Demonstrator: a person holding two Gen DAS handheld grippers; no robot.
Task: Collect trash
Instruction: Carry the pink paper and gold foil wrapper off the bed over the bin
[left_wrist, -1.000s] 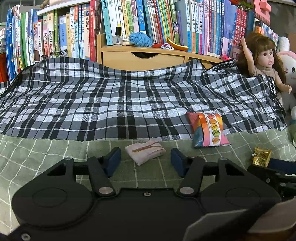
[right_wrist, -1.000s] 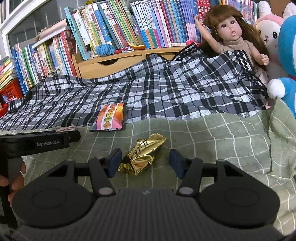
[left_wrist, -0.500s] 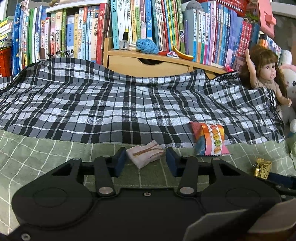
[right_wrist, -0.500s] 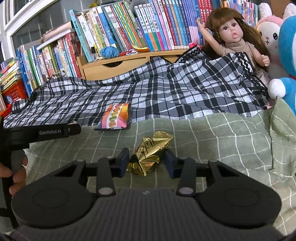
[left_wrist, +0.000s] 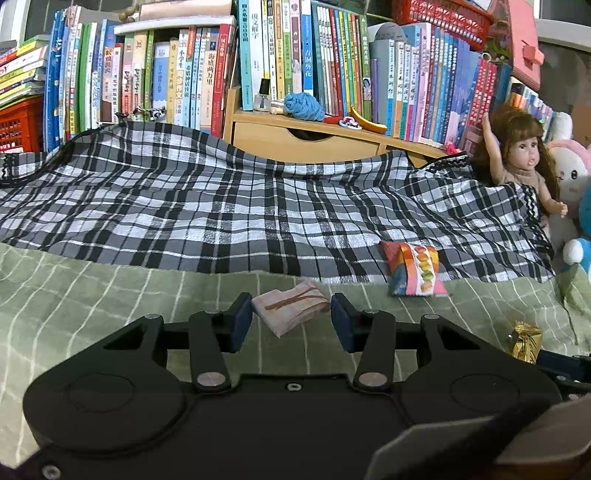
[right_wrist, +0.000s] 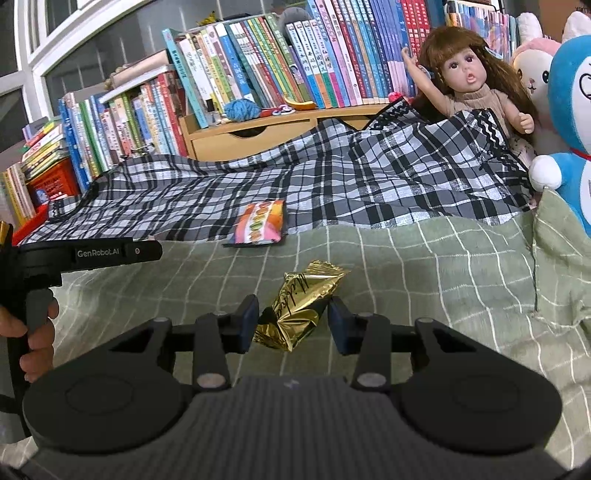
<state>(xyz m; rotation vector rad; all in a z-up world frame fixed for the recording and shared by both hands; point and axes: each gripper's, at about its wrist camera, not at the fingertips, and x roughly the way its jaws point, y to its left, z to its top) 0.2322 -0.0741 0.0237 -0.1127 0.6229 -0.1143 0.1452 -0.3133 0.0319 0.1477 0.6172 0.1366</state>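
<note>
My left gripper (left_wrist: 291, 315) is shut on a small pink-and-white folded packet (left_wrist: 291, 308), which is pressed between both blue pads just above the green checked bedsheet (left_wrist: 110, 295). My right gripper (right_wrist: 292, 317) is shut on a crumpled gold foil wrapper (right_wrist: 303, 299), which also shows at the right edge of the left wrist view (left_wrist: 524, 339). A colourful snack bag (left_wrist: 413, 269) (right_wrist: 260, 223) lies loose at the edge of the plaid blanket, beyond both grippers. A person's hand (right_wrist: 33, 332) grips the left tool's handle at the left of the right wrist view.
A black-and-white plaid blanket (left_wrist: 221, 206) covers the far half of the bed. A doll (right_wrist: 469, 88) and plush toys (right_wrist: 569, 110) sit at the right. Rows of books (left_wrist: 314, 55) and a wooden drawer unit (left_wrist: 303, 136) stand behind.
Both grippers' jaws have narrowed onto their items, the left on the packet and the right on the gold wrapper. Both hands have shifted and risen slightly, each item staying between its pads.
</note>
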